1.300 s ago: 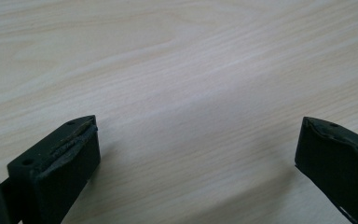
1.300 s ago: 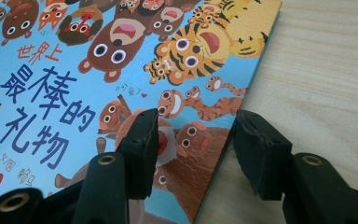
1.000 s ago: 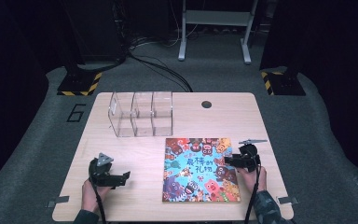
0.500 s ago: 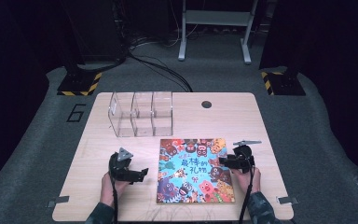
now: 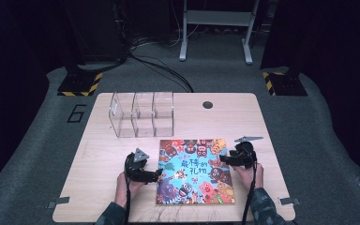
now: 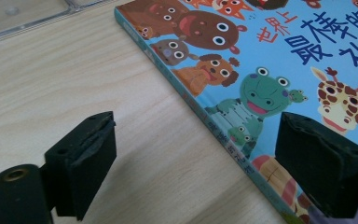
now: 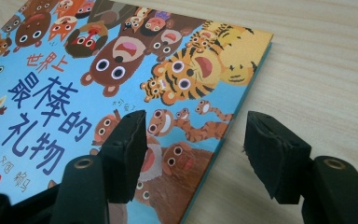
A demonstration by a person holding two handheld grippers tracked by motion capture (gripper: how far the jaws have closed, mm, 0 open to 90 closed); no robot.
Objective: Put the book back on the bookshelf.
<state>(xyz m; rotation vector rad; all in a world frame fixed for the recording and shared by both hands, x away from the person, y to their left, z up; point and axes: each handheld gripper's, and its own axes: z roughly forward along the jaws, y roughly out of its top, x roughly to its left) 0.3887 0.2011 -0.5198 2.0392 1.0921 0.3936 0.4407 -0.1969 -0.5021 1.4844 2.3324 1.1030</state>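
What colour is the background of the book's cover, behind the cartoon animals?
Light blue; the book cover shows it best in the right gripper view.

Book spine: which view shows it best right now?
The left gripper view: the book spine runs between the open jaws, its print visible. The high view shows the whole book, spine tiny. The right gripper view shows the opposite edge.

Clear acrylic organiser (image 5: 143,114) (three compartments) on wooden table (image 5: 272,136); grommet hole (image 5: 208,104) beyond.

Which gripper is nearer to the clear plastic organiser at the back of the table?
Left. The left gripper is at the book's left edge, just in front of the organiser; the right gripper is at the book's right edge, farther off.
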